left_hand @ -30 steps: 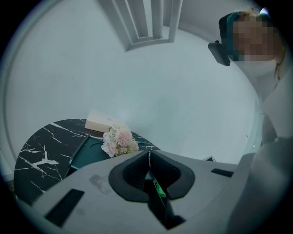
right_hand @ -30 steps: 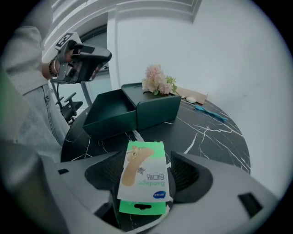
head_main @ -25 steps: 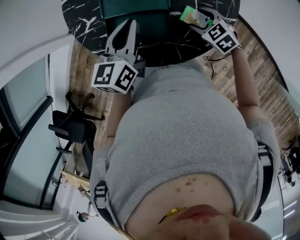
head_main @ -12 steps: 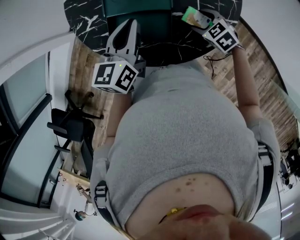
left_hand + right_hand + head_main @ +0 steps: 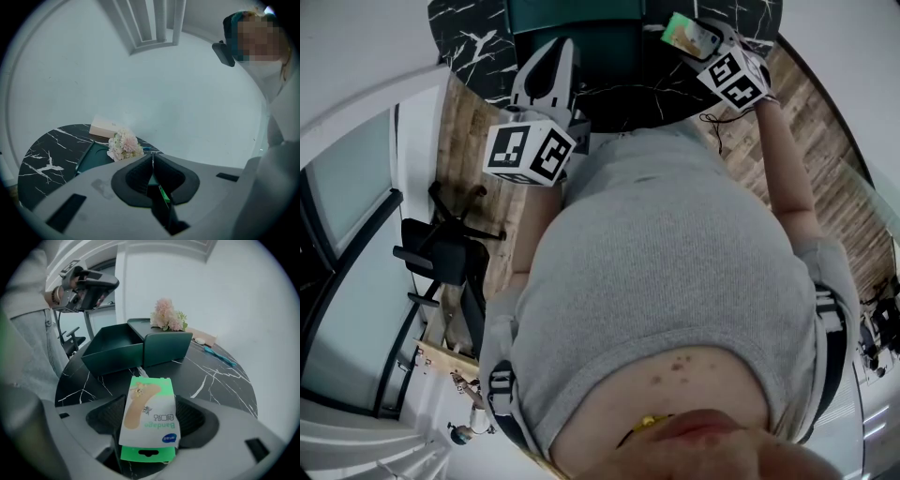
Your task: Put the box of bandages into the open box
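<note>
Starting left, around 11 o'clock in the head view: the left gripper (image 5: 547, 56) points toward the black marble table (image 5: 464, 28) with its jaws pressed together and nothing pinched, so it's just idling.

At 12 o'clock sits the dark green open box (image 5: 117, 350). It looks empty from what shows. A matching green piece (image 5: 166, 348), probably the lid, sits right beside it, with pink flowers (image 5: 166, 317) behind.

Over at 1 o'clock the right gripper (image 5: 150, 401) is pinching the box of bandages (image 5: 149, 427) by its sides, held up off the tabletop. The open box is at roughly 11 o'clock from it, with a gap between them.

My read: pickup's done and the carry is partway. What's left is getting it over the opening and letting go.
</note>
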Tool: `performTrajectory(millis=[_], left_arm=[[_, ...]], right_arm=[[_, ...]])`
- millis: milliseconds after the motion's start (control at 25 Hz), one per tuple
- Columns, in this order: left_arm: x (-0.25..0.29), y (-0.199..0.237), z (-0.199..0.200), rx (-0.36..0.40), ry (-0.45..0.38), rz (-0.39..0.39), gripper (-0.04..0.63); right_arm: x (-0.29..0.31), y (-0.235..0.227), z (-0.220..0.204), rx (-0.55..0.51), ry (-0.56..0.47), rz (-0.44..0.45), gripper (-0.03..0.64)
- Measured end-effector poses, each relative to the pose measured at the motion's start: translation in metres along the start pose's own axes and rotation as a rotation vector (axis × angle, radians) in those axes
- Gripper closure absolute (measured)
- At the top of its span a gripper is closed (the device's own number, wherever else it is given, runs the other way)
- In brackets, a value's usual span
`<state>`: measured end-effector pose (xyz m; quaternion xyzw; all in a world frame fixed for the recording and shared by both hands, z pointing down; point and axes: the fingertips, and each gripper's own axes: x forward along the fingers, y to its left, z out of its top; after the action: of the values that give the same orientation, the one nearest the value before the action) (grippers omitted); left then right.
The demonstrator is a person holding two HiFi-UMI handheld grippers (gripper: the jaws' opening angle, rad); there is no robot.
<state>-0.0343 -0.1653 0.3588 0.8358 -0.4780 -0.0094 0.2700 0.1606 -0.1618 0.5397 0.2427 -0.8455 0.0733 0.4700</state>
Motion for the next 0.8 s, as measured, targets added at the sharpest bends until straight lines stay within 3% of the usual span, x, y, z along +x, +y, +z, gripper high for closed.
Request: performTrajectory(millis=[320,800], left_arm=[[-0.003,0.0,0.002,0.0,-0.008,-0.012,0.577],[-0.006,-0.003,0.003,0.009,-0.005,-0.036,0.577]], right_arm=[[-0.004,-0.005,0.004,0.009,-0.04,-0.103,0.259],[-0.046,-0.006,0.046,0.07,-0.153,-0.132,0.259]])
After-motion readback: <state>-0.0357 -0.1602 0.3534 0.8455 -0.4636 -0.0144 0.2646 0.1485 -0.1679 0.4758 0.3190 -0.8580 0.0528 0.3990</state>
